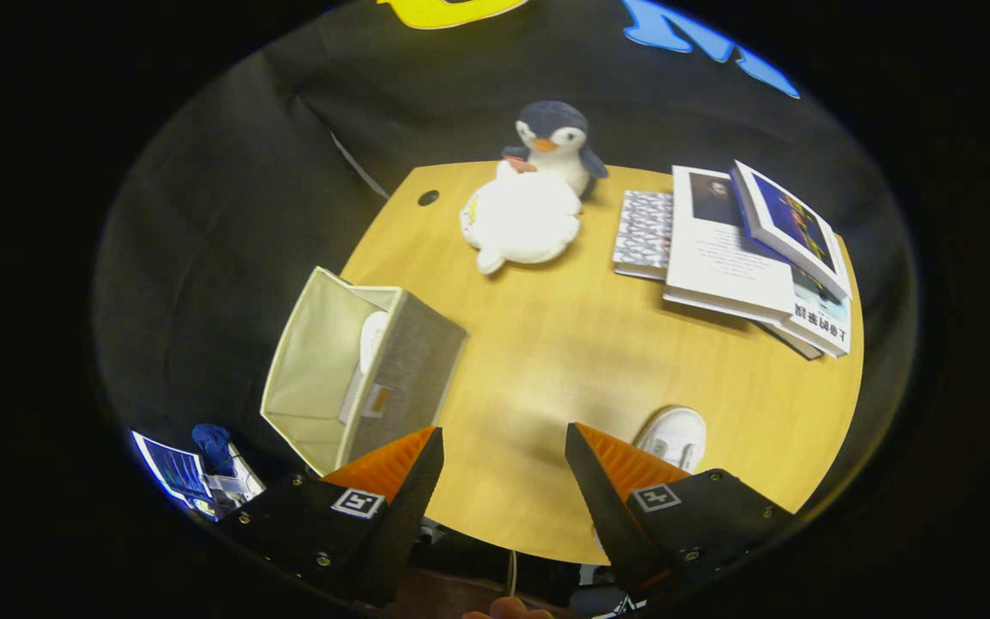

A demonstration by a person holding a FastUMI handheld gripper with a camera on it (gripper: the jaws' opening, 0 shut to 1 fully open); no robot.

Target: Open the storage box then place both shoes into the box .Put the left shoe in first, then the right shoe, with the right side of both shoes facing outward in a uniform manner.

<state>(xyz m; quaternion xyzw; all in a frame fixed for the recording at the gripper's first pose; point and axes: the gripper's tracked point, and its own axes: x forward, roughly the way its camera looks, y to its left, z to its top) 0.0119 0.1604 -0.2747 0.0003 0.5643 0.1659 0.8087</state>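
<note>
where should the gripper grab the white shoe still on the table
Probably the collar of the white shoe, coming down from above. It lies on the table just beyond the right finger, which hides its near end, so the heel cannot be judged. The gripper is open and holds nothing. The fabric box by the left finger already has one shoe inside.

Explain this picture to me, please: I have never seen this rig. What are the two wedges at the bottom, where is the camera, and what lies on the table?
The camera rides on a hand-held gripper and looks along its two fingers, the wedges. They stand open over the round wooden table, holding nothing. Beside one finger is an open cream fabric storage box with one white shoe already inside. A second white shoe lies on the table by the other finger. Beyond are a white plush toy, a penguin plush and stacked books.
</note>
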